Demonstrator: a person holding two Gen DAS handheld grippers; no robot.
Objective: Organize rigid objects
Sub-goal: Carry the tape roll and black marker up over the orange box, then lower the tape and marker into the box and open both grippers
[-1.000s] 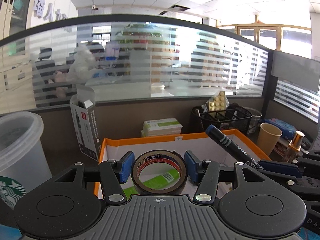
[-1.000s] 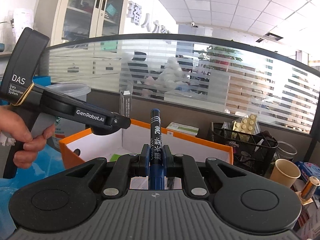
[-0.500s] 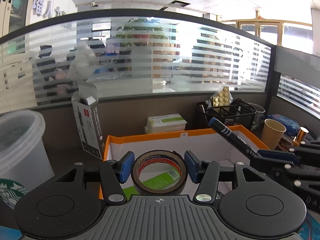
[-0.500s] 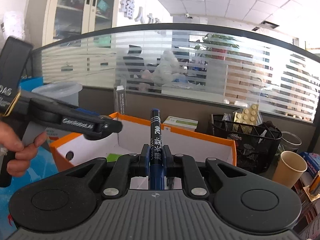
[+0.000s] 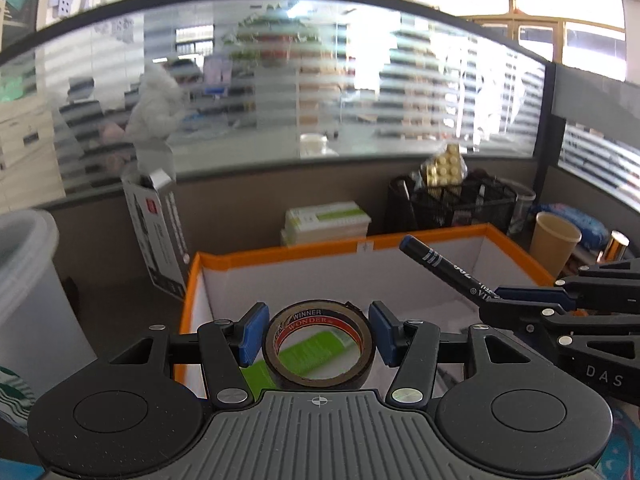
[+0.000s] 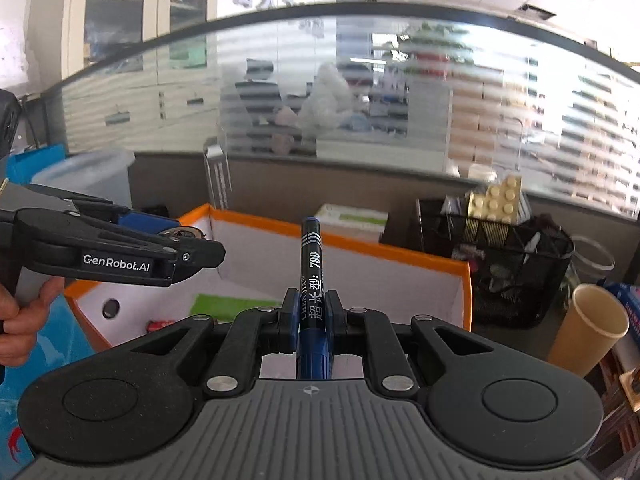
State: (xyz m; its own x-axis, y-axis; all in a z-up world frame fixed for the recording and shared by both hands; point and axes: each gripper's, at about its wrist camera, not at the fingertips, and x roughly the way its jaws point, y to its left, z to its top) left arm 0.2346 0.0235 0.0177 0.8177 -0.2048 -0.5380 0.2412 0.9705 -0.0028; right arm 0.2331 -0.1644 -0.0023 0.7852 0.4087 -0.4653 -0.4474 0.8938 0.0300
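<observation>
My left gripper [image 5: 319,334] is shut on a brown roll of tape [image 5: 320,344] with a red and blue label, held upright over the near edge of an orange-rimmed white box [image 5: 280,256]. My right gripper [image 6: 311,314] is shut on a blue marker [image 6: 313,276] that points forward and up over the same box [image 6: 360,248]. In the left wrist view the marker [image 5: 444,268] and right gripper [image 5: 532,300] show at the right. In the right wrist view the left gripper [image 6: 188,246] shows at the left. A green item [image 6: 228,304] lies in the box.
A black mesh basket [image 6: 500,256] with gold blister packs stands right of the box, with a paper cup [image 6: 588,332] nearer. A white plastic cup [image 5: 24,300] stands at left. A tall carton [image 5: 156,232] and stacked white-green boxes [image 5: 324,220] stand behind the box.
Both grippers have dropped a little and moved closer to the box, still holding the tape and the marker. The left gripper appears lower in the right wrist view.
</observation>
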